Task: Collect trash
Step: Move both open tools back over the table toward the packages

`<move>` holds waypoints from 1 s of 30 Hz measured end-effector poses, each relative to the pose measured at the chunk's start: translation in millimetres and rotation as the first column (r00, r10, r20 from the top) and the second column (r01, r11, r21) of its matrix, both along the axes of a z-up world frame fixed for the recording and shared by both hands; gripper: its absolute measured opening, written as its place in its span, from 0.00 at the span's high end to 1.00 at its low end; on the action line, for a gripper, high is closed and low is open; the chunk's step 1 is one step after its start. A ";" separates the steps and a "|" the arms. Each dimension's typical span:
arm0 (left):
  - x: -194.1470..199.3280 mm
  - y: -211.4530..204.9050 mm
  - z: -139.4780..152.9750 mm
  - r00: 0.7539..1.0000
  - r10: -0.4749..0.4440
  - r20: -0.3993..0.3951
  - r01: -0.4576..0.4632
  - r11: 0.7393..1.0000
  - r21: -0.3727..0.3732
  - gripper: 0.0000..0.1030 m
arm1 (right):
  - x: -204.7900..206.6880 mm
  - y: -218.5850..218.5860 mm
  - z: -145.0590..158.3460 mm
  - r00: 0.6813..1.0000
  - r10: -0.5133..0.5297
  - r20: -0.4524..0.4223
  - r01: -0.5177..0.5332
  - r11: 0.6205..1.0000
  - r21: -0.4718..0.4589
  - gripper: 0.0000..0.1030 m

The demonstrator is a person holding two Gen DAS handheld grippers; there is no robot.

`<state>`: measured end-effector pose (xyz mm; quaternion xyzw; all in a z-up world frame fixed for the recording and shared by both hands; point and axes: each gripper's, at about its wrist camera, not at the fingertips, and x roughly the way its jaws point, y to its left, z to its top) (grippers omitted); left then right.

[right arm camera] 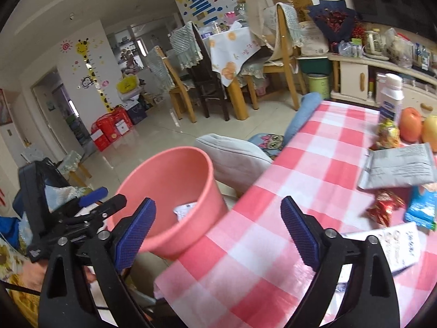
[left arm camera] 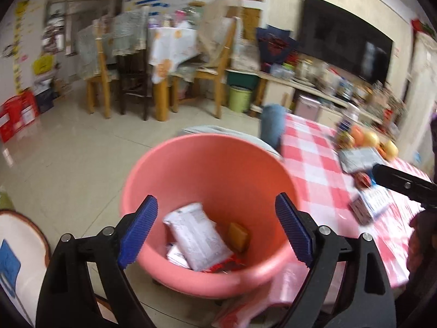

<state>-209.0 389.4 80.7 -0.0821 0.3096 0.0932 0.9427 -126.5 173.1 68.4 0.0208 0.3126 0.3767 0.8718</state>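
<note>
Pale floor tiles [right arm camera: 174, 136] run back through a cluttered living room to a dining table under a white cloth with orange prints [right arm camera: 232, 52], wooden chairs [right arm camera: 284, 63] around it, a green bin [right arm camera: 318, 83] by a cream cabinet, and red boxes [right arm camera: 112, 128] by the far wall. Nearer stands the surface, covered in a red-and-white checked plastic cloth [right arm camera: 300, 164].

Just off the left edge of the surface sits a round pink plastic bucket [left arm camera: 191, 169], its rim close against the hanging cloth. Inside it lie a white printed wrapper [left arm camera: 196, 237], a small orange-brown packet [left arm camera: 239, 235] and some red wrapping partly buried beneath. More trash lies toward the right edge of the surface: a grey printed pouch [right arm camera: 398, 166], a red crinkled wrapper [right arm camera: 382, 207], a blue-and-green packet [right arm camera: 422, 207] and a white printed paper [right arm camera: 401, 246], near orange and yellow fruit [right arm camera: 411, 125] and a white bottle [right arm camera: 390, 95].

The left claw [left arm camera: 215, 232] is released, its blue ribbed pads spread wide over the bucket's mouth with nothing pinched. The right claw [right arm camera: 218, 235] is likewise released, spread over the left edge of the surface and the bucket's rim, gripping nothing.

Blur smears the left view, so the items on the surface there are hard to read. The bucket's base is hidden, and the right edge of the surface is cut off. Grey and blue cushions [right arm camera: 235, 155] crowd the gap behind the bucket; the middle of the checked cloth lies bare.
</note>
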 end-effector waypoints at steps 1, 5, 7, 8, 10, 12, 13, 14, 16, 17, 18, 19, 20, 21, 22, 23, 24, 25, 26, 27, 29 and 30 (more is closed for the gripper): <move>0.4 -4.6 1.1 1.000 -0.014 -0.003 0.014 1.000 -0.002 0.14 | -3.4 -4.1 -0.8 1.000 -0.006 0.011 0.007 1.000 -0.008 0.08; -0.7 -23.0 5.9 1.000 -0.022 -0.011 0.023 0.999 0.029 0.14 | -13.0 -18.4 -3.0 0.999 -0.023 0.048 0.025 0.999 -0.048 0.07; -1.1 -30.9 7.9 1.000 -0.025 -0.015 0.025 0.999 0.028 0.14 | -17.7 -26.9 -4.5 0.998 -0.026 0.060 0.030 0.998 -0.058 0.05; -1.5 -33.8 9.2 1.000 -0.026 -0.015 0.027 0.999 0.023 0.14 | -19.7 -31.9 -5.4 0.997 -0.032 0.066 0.036 0.997 -0.064 0.05; -2.8 -40.8 12.1 1.000 -0.028 -0.010 0.029 0.999 0.020 0.14 | -23.4 -39.3 -5.8 0.996 -0.046 0.074 0.052 0.996 -0.079 0.05; -3.8 -48.9 15.3 0.999 -0.032 -0.007 0.032 0.999 0.015 0.14 | -27.5 -47.4 -6.7 0.994 -0.062 0.086 0.070 0.993 -0.094 0.05; -4.6 -50.9 16.1 0.999 -0.038 -0.005 0.038 0.999 0.011 0.14 | -29.4 -50.3 -6.8 0.994 -0.067 0.086 0.076 0.992 -0.101 0.05; -5.0 -55.6 17.3 0.999 -0.049 -0.006 0.049 0.999 0.004 0.14 | -30.4 -54.6 -8.0 0.994 -0.074 0.085 0.083 0.991 -0.109 0.05; -5.1 -65.1 18.8 0.997 -0.073 -0.013 0.073 0.997 0.008 0.14 | -31.8 -61.4 -10.0 0.993 -0.088 0.081 0.097 0.989 -0.114 0.05; -5.3 -69.6 20.1 0.996 -0.084 -0.012 0.084 0.996 0.014 0.14 | -31.9 -66.1 -10.9 0.992 -0.099 0.078 0.107 0.988 -0.114 0.05; -6.3 -75.7 21.7 0.995 -0.097 -0.009 0.098 0.995 0.018 0.14 | -32.0 -69.9 -11.6 0.992 -0.104 0.075 0.112 0.987 -0.112 0.05; -7.3 -80.9 23.3 0.994 -0.109 -0.005 0.109 0.994 0.017 0.14 | -32.1 -74.1 -12.0 0.991 -0.110 0.073 0.118 0.987 -0.111 0.05; -7.7 -86.0 24.8 0.992 -0.125 -0.002 0.125 0.992 0.011 0.14 | -32.3 -78.0 -12.3 0.990 -0.118 0.074 0.126 0.985 -0.114 0.05; -7.8 -90.3 25.8 0.991 -0.136 -0.006 0.136 0.991 0.006 0.14 | -33.0 -80.8 -12.7 0.989 -0.125 0.074 0.133 0.984 -0.118 0.05; -7.4 -94.6 26.6 0.989 -0.147 -0.010 0.147 0.989 0.005 0.14 | -33.2 -84.0 -12.8 0.989 -0.129 0.074 0.138 0.983 -0.120 0.05; -7.5 -99.5 27.7 0.988 -0.156 -0.011 0.156 0.988 0.011 0.14 | -33.9 -87.3 -12.4 0.988 -0.134 0.077 0.142 0.983 -0.119 0.05; -7.1 -103.2 28.4 0.987 -0.162 -0.010 0.162 0.987 0.017 0.14 | -34.2 -90.1 -12.1 0.987 -0.138 0.079 0.146 0.982 -0.117 0.05; -7.2 -107.7 29.3 0.986 -0.169 -0.011 0.169 0.985 0.023 0.14 | -34.6 -92.8 -12.5 0.986 -0.143 0.080 0.152 0.982 -0.116 0.05; -7.1 -111.5 30.2 0.984 -0.178 -0.012 0.178 0.984 0.026 0.14 | -34.9 -95.5 -12.2 0.986 -0.148 0.082 0.157 0.981 -0.117 0.05; -7.0 -116.4 31.1 0.982 -0.190 -0.016 0.191 0.981 0.026 0.14 | -34.9 -98.9 -11.9 0.984 -0.155 0.084 0.165 0.979 -0.118 0.05; -7.1 -123.5 32.4 0.978 -0.210 -0.020 0.210 0.977 0.021 0.14 | -34.7 -104.8 -11.7 0.982 -0.167 0.090 0.177 0.976 -0.124 0.05; -7.0 -127.5 33.5 0.976 -0.217 -0.020 0.217 0.976 0.020 0.14 | -34.8 -107.8 -11.3 0.981 -0.172 0.095 0.183 0.975 -0.126 0.05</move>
